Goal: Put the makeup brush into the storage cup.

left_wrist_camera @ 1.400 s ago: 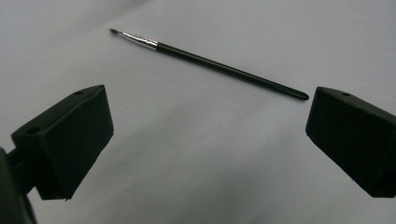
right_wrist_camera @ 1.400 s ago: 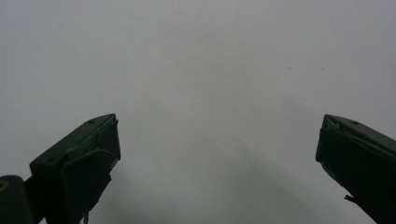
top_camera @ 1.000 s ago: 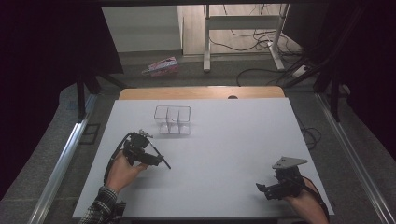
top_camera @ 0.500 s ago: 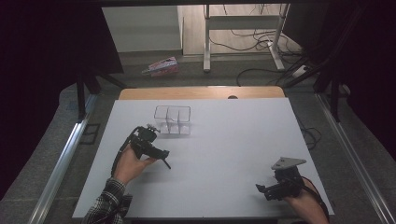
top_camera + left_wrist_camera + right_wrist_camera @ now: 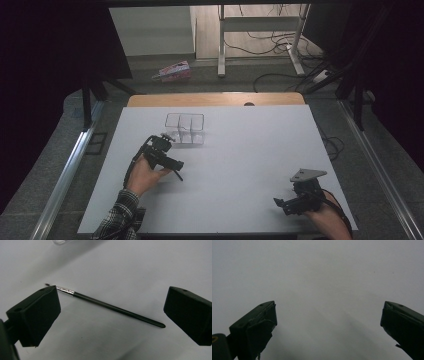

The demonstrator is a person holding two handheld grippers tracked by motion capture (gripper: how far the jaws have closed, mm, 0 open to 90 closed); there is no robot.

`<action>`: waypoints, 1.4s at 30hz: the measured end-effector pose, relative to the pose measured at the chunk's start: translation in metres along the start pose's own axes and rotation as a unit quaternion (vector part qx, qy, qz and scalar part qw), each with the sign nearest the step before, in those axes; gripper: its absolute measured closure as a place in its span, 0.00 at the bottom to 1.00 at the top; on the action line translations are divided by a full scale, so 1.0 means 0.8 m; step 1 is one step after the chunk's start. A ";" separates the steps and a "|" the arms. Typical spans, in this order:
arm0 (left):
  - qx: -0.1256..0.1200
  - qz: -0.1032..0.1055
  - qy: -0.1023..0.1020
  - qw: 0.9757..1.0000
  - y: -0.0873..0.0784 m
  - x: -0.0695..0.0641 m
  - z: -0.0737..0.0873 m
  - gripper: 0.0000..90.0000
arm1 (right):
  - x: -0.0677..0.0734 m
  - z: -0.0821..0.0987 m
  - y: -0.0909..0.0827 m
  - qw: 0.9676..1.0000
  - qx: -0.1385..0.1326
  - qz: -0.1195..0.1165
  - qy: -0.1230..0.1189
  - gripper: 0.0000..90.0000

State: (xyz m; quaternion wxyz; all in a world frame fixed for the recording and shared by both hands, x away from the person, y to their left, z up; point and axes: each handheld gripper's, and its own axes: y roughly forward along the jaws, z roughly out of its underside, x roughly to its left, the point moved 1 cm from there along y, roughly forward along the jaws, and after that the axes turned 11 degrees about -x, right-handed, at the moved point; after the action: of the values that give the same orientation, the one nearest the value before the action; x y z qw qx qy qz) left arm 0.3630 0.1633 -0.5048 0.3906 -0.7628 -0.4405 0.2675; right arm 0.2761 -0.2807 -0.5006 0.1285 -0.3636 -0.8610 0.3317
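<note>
1. Jaws on my left gripper (image 5: 110, 315) stand wide apart over the white table (image 5: 250, 150); a thin black brush (image 5: 107, 306) lies flat between them, untouched.
2. I see a clear divided box (image 5: 185, 128) just beyond that gripper.
3. My right gripper (image 5: 327, 325) is also spread wide, holding nothing, near the table's front edge.

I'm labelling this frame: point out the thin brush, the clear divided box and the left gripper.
thin brush (image 5: 110, 307): left gripper view, mid-handle.
clear divided box (image 5: 185, 115): high view, far rim.
left gripper (image 5: 112, 307): left gripper view, midway between its open jaws.
</note>
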 end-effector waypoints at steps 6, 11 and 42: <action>0.011 0.001 -0.005 1.000 0.013 -0.001 0.006 0.02 | 0.000 0.000 0.000 1.000 0.001 -0.001 0.000 0.01; 0.017 0.000 -0.009 1.000 0.018 -0.002 0.011 0.03 | 0.001 0.000 0.000 1.000 0.002 -0.002 -0.001 0.01; 0.055 0.045 0.015 0.997 0.005 0.010 0.027 0.96 | 0.003 0.001 0.002 1.000 0.008 -0.007 -0.006 0.02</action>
State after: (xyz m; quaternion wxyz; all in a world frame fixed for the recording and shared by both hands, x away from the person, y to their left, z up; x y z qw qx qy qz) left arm 0.3522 0.1767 -0.5208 0.4257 -0.7634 -0.3845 0.2970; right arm 0.2751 -0.2789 -0.5018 0.1287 -0.3548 -0.8614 0.3401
